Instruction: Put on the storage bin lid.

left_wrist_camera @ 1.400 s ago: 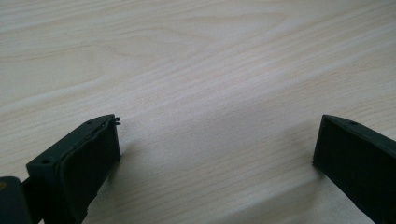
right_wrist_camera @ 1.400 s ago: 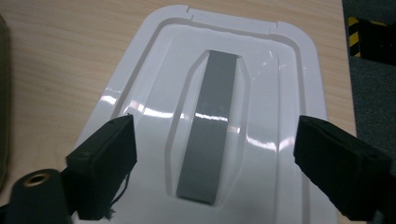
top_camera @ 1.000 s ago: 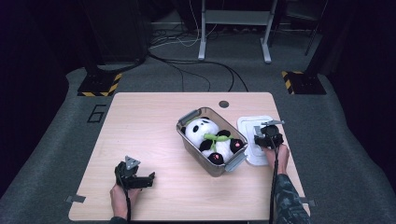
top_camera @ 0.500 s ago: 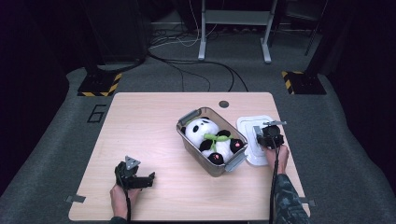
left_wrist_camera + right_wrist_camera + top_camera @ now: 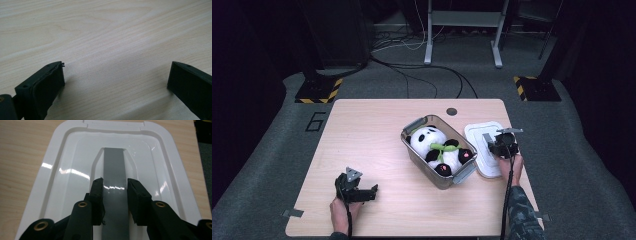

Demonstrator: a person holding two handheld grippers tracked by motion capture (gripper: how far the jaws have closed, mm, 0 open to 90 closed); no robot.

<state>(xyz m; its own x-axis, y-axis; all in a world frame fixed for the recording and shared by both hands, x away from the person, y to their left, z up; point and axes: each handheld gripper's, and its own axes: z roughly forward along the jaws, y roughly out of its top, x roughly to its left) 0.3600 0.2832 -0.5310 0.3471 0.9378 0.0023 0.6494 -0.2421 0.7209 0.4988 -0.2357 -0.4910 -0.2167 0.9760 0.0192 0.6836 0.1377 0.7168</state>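
Lying flat on the table, the white lid sits just to the right of the clear bin, its near end covered by the right gripper. In the right gripper view the right gripper has its jaws narrowed onto the grey handle strip that runs down the lid's middle; both pads stand at the strip's edges, and they have just been closing with the strip between them. Inside the bin a plush panda lies lengthwise, a green piece across its neck, rising above the rim and nothing covering it. Well to the left of the bin, near the table's front edge, the left gripper rests low over bare wood; the left gripper view shows the left gripper with jaws spread wide and nothing between them. A small dark round hole marks the tabletop behind the bin. Whether the lid has left the table is hard to make out. Compared with a second ago, bin, panda and lid lie as before.
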